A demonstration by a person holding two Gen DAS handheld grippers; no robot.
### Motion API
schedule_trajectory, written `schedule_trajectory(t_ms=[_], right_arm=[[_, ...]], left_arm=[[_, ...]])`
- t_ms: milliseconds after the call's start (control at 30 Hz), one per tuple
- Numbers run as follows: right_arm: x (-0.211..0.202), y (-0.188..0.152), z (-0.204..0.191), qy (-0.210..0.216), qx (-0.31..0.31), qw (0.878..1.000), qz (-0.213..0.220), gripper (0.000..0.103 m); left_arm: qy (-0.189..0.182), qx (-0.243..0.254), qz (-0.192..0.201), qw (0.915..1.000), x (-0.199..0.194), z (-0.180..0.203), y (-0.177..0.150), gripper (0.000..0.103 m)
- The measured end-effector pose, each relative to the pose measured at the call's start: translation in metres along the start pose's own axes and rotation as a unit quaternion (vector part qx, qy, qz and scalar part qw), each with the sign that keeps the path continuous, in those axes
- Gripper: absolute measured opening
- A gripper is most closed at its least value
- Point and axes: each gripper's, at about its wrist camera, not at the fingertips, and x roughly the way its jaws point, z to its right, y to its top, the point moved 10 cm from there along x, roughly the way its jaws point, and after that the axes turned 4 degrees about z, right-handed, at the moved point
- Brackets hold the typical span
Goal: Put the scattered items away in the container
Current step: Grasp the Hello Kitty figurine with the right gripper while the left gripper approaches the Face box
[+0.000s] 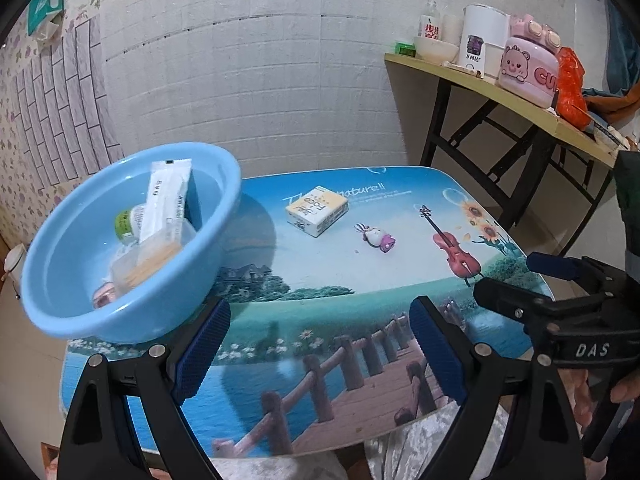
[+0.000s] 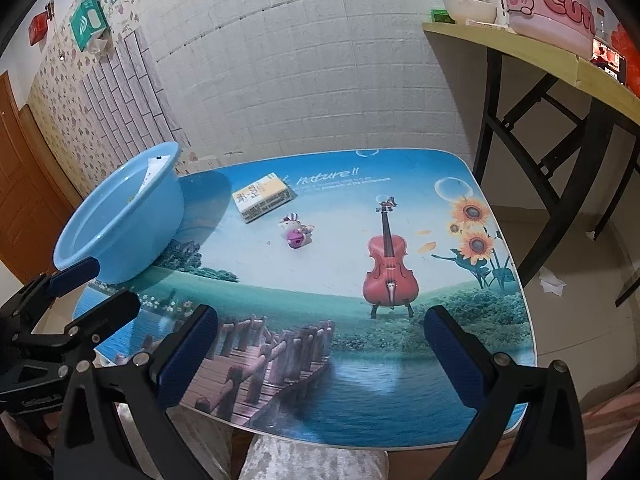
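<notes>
My left tongs (image 1: 318,354) and right tongs (image 2: 320,356) hang released over the counter's (image 2: 400,380) near edge; the blue basin (image 1: 80,312) sits at its left edge, box (image 2: 262,197) and toy (image 2: 296,233) mid-counter.

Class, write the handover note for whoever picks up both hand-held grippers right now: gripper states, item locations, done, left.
Left hand-held gripper: open, empty, near the table's front edge.
Right hand-held gripper: open, empty, also at the front.
Blue basin, table's left: holds a white tube and other small items.
Left: yellow box and small toy figure, mid-table.
</notes>
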Motion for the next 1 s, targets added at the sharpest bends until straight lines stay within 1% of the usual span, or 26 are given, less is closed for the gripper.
schedule_trajectory(t_ms=[133,300,500,633,733,833,933,1000], right_arm=[[0.003,0.000,0.009,-0.007,0.001,1.000,-0.001,0.103],[0.012,0.002,0.022,-0.013,0.011,1.000,-0.006,0.103],[0.030,0.008,0.017,-0.003,0.000,1.000,-0.009,0.103],[0.042,0.015,0.012,0.003,-0.015,1.000,-0.008,0.103],[0.055,0.022,0.009,0.012,-0.026,1.000,-0.009,0.100],[0.066,0.028,0.005,0.022,-0.043,0.999,-0.014,0.099],[0.075,0.034,0.000,0.033,-0.070,0.997,-0.017,0.099],[0.080,0.037,-0.001,0.037,-0.079,0.996,-0.019,0.098]], left_arm=[[0.000,0.010,-0.002,0.9999,0.013,0.009,0.006,0.091],[0.007,0.008,-0.004,0.9999,0.030,0.010,0.014,0.091],[0.018,0.003,-0.020,0.9996,0.054,0.006,0.009,0.091],[0.028,-0.015,-0.029,0.9991,0.066,-0.003,0.007,0.091],[0.034,-0.029,-0.031,0.9985,0.074,-0.010,0.008,0.091],[0.030,-0.042,-0.037,0.9980,0.084,-0.014,0.010,0.091],[0.022,-0.075,-0.045,0.9959,0.095,-0.018,0.012,0.090],[0.024,-0.090,-0.052,0.9943,0.103,-0.019,0.013,0.090]])
